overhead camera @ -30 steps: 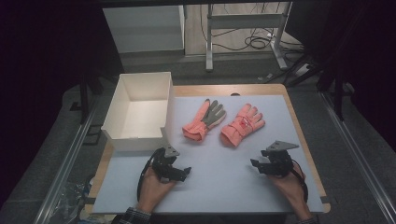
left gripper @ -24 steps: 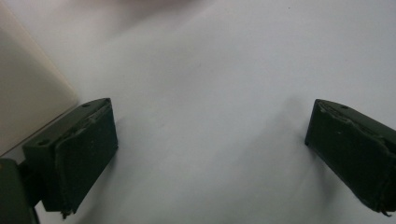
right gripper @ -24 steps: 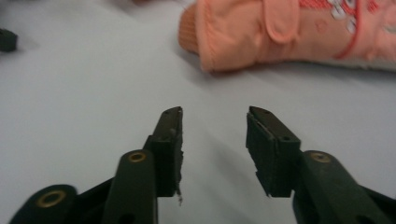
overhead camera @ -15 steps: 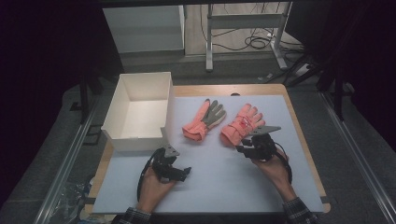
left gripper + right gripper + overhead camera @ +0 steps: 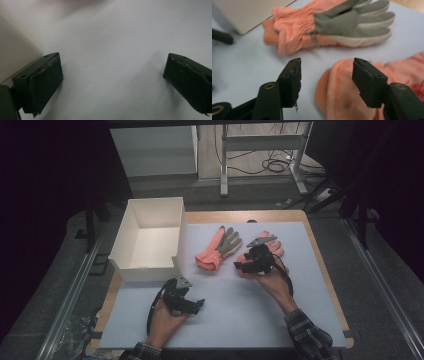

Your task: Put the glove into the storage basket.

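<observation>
Two orange gloves lie on the white mat (image 5: pixel 240 315). One glove (image 5: pixel 217 249) (image 5: pixel 342 22) shows its grey palm. The second glove (image 5: pixel 272 250) (image 5: pixel 337 87) lies to its right, partly under my right hand. My right gripper (image 5: pixel 241 266) (image 5: pixel 327 63) hovers over that glove's cuff. Its jaws have just been opening, and the cuff lies between and below them without being pinched. My left gripper (image 5: pixel 197 306) (image 5: pixel 112 57) rests open near the front left, with only bare mat between its jaws.
An empty white box (image 5: pixel 150 240) (image 5: pixel 15 50) (image 5: pixel 244 12) stands at the mat's left, close to the left gripper and the grey-palmed glove's cuff. The wooden table edge (image 5: pixel 320 255) frames the mat. Dark floor and cables lie beyond.
My right hand has moved from the near right of the mat forward and left to the second glove's cuff. The left hand has stayed put.
</observation>
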{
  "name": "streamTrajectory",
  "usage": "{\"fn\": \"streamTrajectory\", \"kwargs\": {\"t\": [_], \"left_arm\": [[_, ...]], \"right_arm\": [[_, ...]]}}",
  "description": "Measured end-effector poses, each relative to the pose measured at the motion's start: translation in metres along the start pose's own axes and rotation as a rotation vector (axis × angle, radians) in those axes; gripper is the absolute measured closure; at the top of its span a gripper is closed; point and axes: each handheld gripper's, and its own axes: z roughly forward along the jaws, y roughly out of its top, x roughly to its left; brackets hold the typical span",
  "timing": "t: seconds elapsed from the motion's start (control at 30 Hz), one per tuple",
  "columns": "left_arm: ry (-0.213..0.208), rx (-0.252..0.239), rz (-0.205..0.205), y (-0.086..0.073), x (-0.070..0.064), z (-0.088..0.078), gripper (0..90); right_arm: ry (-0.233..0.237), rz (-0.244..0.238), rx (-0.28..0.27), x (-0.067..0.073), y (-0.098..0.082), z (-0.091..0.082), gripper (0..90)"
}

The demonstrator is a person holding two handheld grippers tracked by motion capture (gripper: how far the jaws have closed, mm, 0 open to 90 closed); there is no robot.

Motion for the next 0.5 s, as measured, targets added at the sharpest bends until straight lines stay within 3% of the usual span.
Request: {"fn": "streamTrajectory", "kwargs": {"t": [0.23,0.5], "left_arm": [[0.001,-0.002,-0.002,0.0,0.0,0.0,2.1],[0.0,0.0,0.0,0.0,0.0,0.0,2.1]], "right_arm": [[-0.015,0.029,-0.007,-0.006,0.023,0.016,39.7],[-0.028,0.028,-0.005,-0.008,0.049,0.044,44.4]]}}
